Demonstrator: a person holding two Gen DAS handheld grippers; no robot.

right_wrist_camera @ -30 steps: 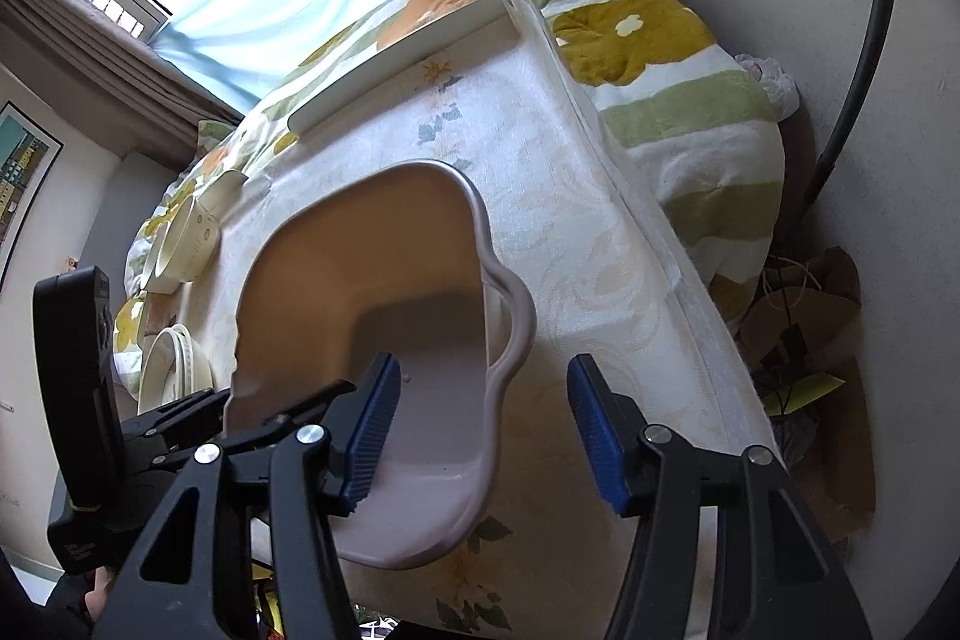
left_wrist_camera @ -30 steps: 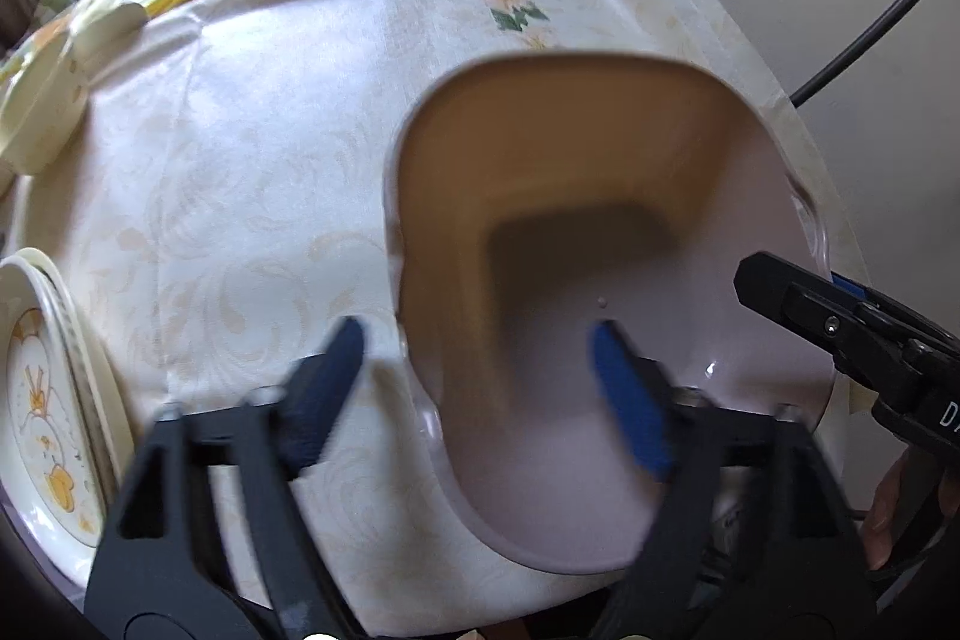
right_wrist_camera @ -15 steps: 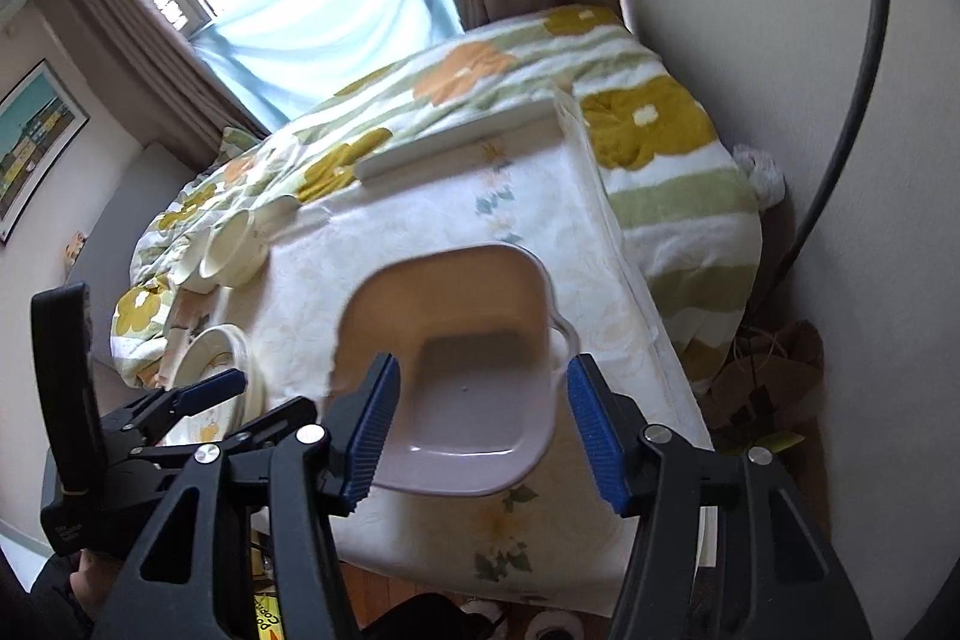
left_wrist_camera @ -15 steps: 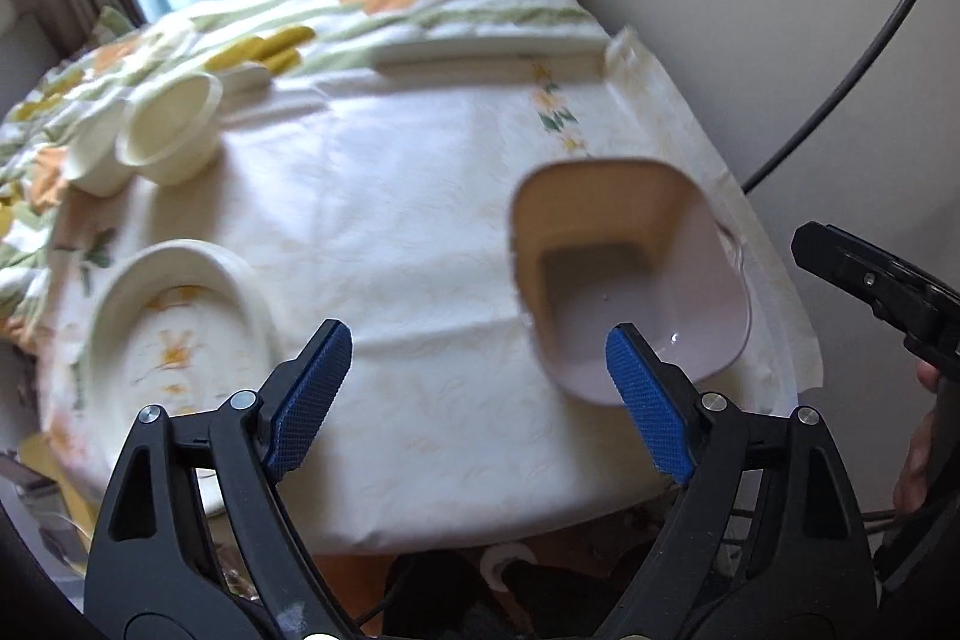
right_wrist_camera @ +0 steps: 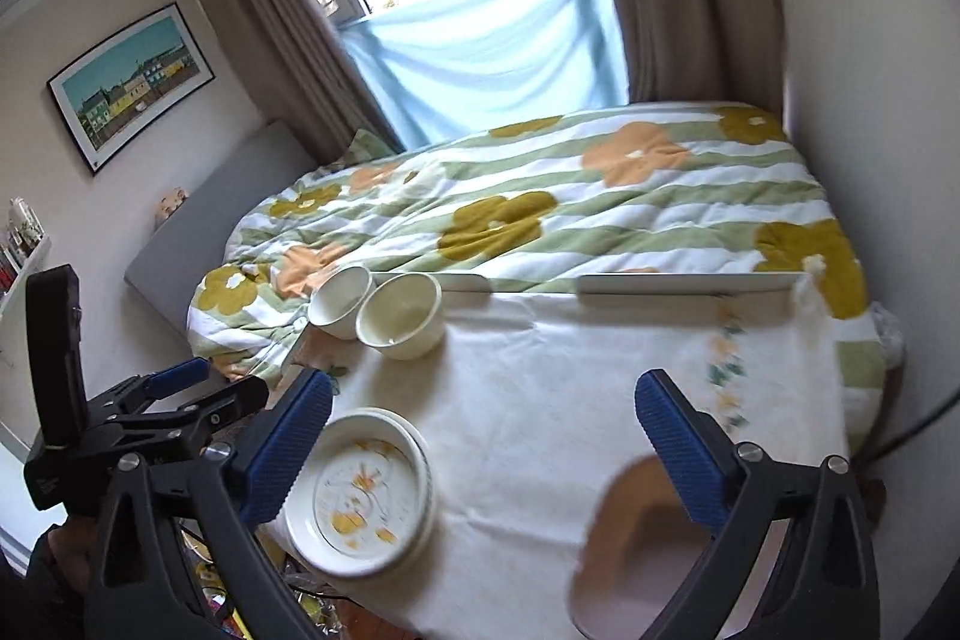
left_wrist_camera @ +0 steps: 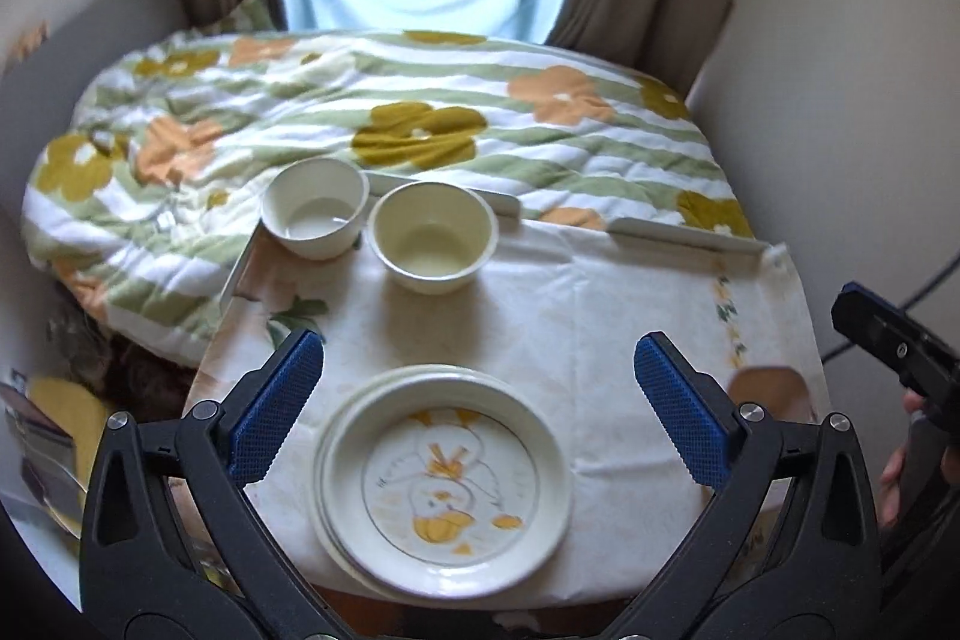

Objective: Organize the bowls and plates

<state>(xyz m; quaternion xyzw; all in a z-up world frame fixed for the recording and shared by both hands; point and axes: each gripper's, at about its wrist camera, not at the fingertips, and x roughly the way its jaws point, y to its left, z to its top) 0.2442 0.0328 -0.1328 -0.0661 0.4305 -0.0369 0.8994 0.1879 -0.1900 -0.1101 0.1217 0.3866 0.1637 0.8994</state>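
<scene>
A table under a pale cream floral-patterned tablecloth [left_wrist_camera: 576, 316] stands against a bed with a green-striped quilt of orange and mustard flowers [left_wrist_camera: 420, 124]. On the cloth, the beige square plastic basin [right_wrist_camera: 636, 550] lies at the near right corner, partly behind the right gripper's [right_wrist_camera: 480, 448] right finger, while the stack of cream plates with orange pictures [left_wrist_camera: 444, 484] lies below the left gripper [left_wrist_camera: 480, 406], between its fingers in view. Two cream round bowls [left_wrist_camera: 432, 235] sit touching at the far left edge; both grippers' jaws have just been opening and stand wide apart, nothing between them.
</scene>
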